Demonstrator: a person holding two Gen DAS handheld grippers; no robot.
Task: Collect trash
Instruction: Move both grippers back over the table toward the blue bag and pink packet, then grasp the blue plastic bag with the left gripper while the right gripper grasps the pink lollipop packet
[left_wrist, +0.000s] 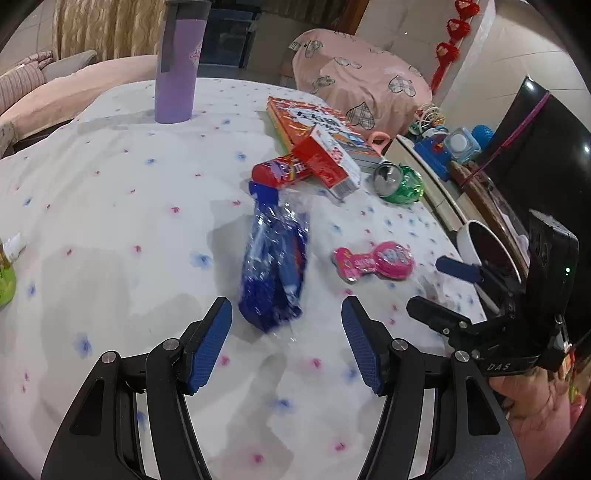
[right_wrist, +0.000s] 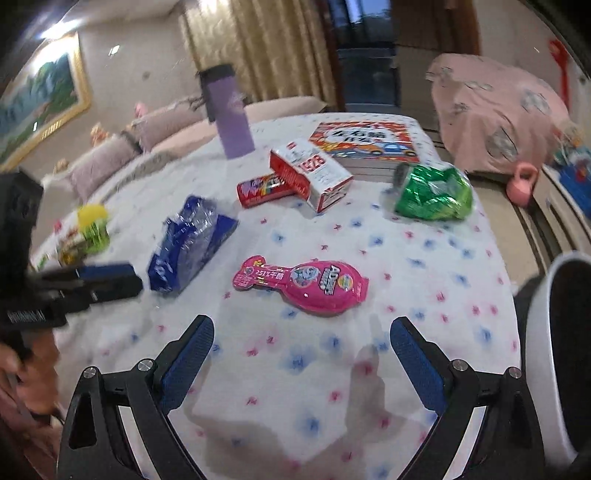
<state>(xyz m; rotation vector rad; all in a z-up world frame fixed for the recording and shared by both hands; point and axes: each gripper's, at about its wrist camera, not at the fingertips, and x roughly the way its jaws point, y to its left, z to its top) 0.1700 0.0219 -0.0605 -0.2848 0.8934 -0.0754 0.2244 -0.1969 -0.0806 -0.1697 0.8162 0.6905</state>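
A crushed blue plastic bottle (left_wrist: 273, 266) lies on the flowered tablecloth (left_wrist: 110, 221) just ahead of my open, empty left gripper (left_wrist: 286, 325). It also shows in the right wrist view (right_wrist: 188, 243). A pink flat wrapper (right_wrist: 303, 286) lies just ahead of my open, empty right gripper (right_wrist: 301, 350); it also shows in the left wrist view (left_wrist: 373, 262). A crushed green can (right_wrist: 432, 194), a red tube (right_wrist: 260, 190) and a red-white carton (right_wrist: 314, 173) lie farther back. The right gripper shows at the right of the left wrist view (left_wrist: 436, 284).
A purple tumbler (left_wrist: 179, 62) stands at the back. A picture book (right_wrist: 365, 142) lies behind the carton. A white bin (right_wrist: 554, 347) stands off the table's right edge. A green-yellow container (right_wrist: 90, 230) sits at the left. Toys and a pink-covered mound lie beyond.
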